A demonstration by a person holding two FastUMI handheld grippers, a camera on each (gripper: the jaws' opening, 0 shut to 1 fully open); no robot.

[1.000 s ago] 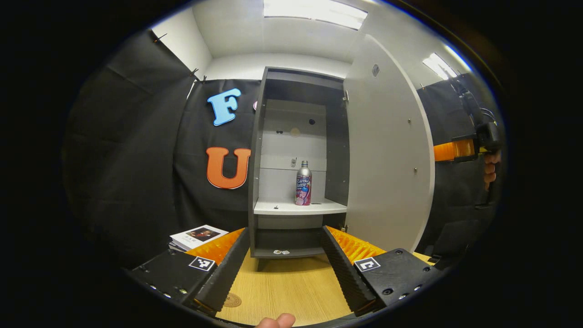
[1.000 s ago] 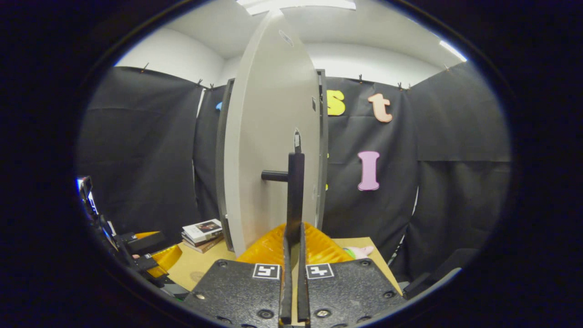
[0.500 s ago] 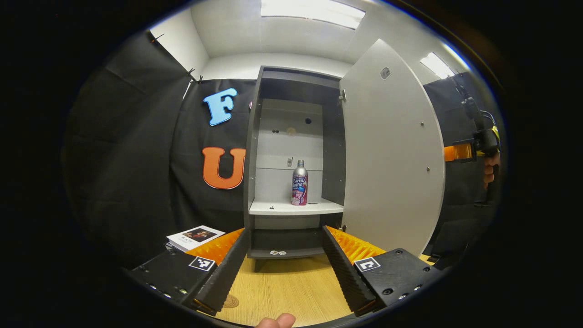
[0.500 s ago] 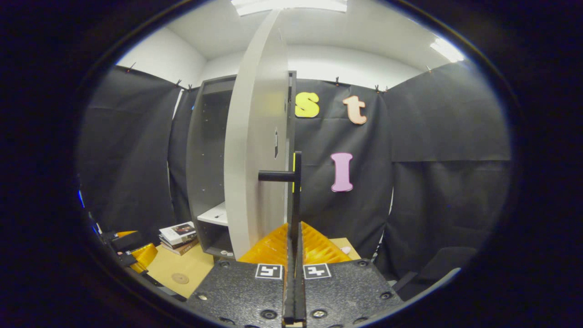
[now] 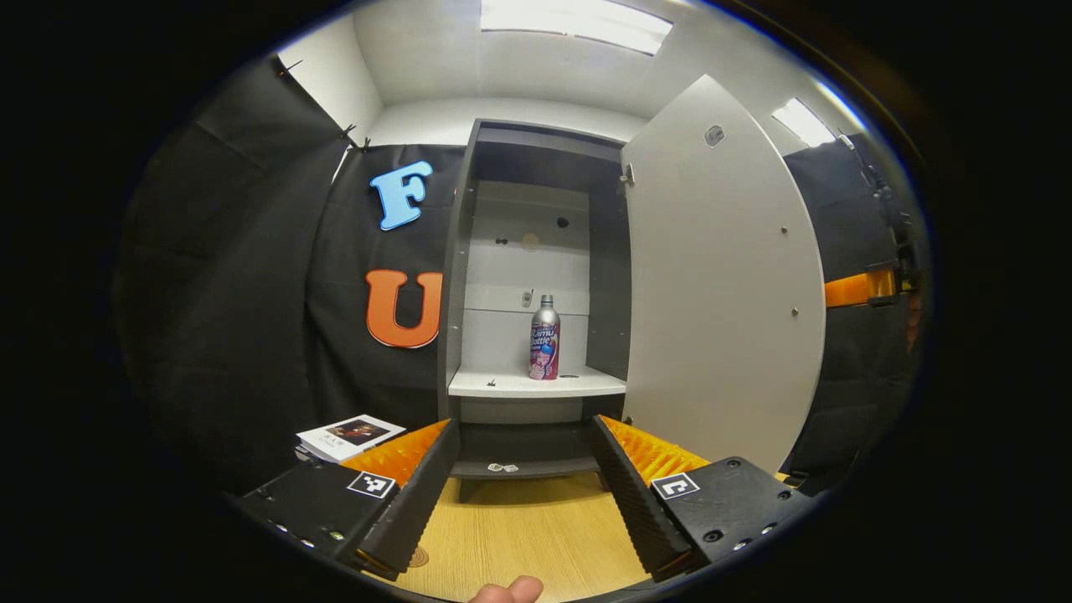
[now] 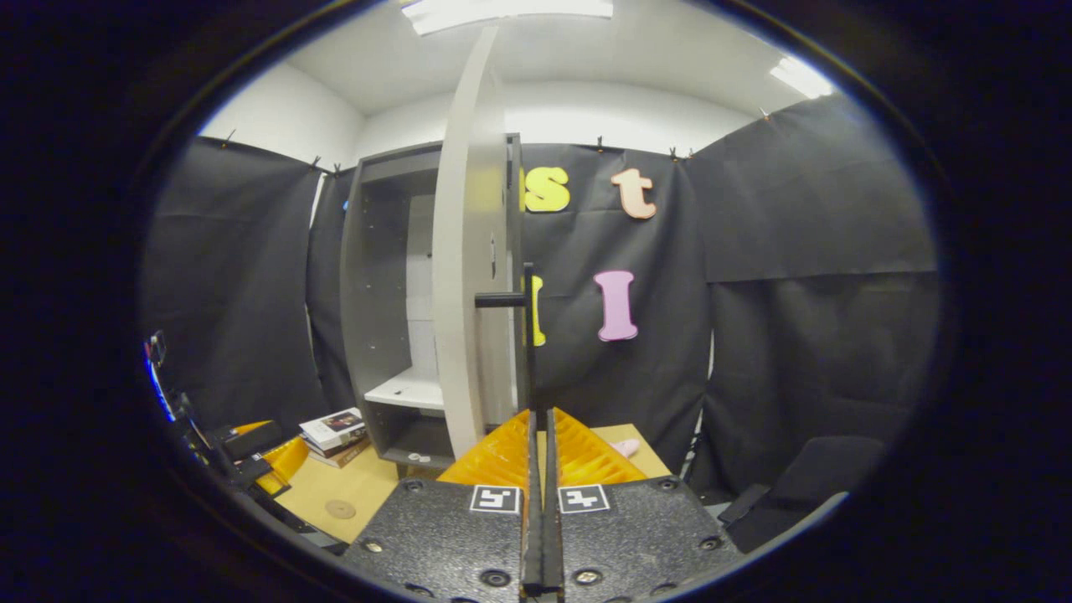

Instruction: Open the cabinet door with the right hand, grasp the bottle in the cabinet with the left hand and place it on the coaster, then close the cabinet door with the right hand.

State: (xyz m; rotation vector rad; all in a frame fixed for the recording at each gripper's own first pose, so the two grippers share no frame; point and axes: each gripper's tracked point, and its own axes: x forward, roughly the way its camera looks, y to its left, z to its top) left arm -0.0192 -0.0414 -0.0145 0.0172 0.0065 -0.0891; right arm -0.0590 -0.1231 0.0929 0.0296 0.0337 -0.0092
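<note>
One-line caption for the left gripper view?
Open left gripper faces bottle on shelf of cabinet, door swung open.

both grippers (image 5: 523, 490) (image 6: 536, 502) have black screwed housings, square tag markers and ribbed orange bellows.

I am in a recording booth set up inside an office-like room: black cloth (image 5: 243, 276) hangs clipped along the left of the frame, white walls and ceiling light panels (image 5: 578, 17) show at the top, and a lone grey cabinet (image 5: 536, 276) stands mid-frame on a wooden table (image 5: 528, 536)
</note>
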